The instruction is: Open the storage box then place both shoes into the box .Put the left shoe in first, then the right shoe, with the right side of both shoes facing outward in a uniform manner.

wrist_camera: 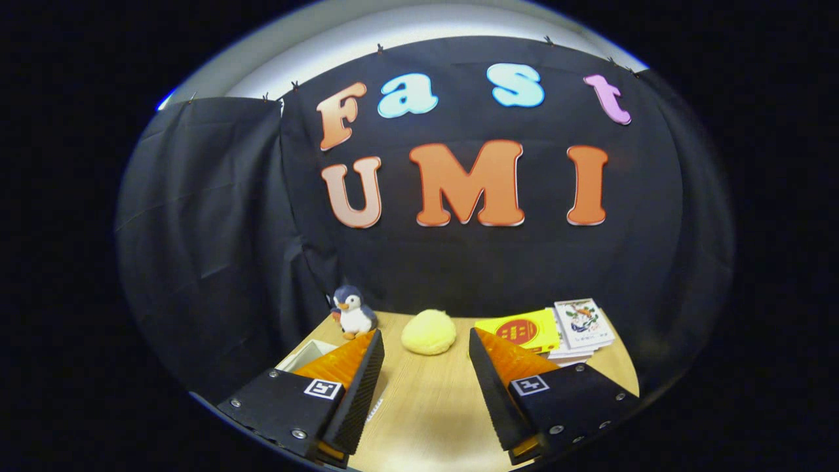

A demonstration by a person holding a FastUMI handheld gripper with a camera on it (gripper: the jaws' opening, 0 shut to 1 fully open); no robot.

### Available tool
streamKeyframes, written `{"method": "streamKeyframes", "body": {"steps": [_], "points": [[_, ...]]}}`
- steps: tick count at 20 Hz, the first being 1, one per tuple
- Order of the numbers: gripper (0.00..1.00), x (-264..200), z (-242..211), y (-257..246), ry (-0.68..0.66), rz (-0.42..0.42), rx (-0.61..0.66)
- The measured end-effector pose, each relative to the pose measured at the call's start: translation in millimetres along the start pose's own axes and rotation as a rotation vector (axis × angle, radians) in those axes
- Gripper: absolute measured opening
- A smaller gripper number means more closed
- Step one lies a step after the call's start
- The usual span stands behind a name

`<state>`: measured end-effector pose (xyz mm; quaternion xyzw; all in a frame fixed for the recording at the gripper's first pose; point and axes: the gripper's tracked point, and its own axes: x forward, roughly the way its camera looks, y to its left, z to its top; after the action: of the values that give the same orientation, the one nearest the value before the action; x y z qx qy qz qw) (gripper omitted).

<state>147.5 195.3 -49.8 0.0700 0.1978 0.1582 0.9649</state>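
My gripper [425, 341] hangs open above a light wooden table [426, 406], its two fingers spread wide with bare tabletop between them. A pale boxy corner [303, 354], white-edged, peeks out just behind the left finger; what it is I cannot tell. No shoe lies between or just ahead of the fingers.
A small plush penguin [354, 312] stands at the table's back left beyond the left finger. A round yellow plush [429, 332] sits just ahead of the fingers, centred. A stack of books [550, 331] lies back right beyond the right finger. Black cloth walls the booth.
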Motion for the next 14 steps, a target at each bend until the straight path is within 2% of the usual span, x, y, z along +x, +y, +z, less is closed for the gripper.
{"method": "streamKeyframes", "body": {"steps": [7,14], "points": [[0.85,-36,65,-39,-0.243,-0.024,0.009],[0.88,-67,85,-58,-0.372,-0.037,-0.049]]}}
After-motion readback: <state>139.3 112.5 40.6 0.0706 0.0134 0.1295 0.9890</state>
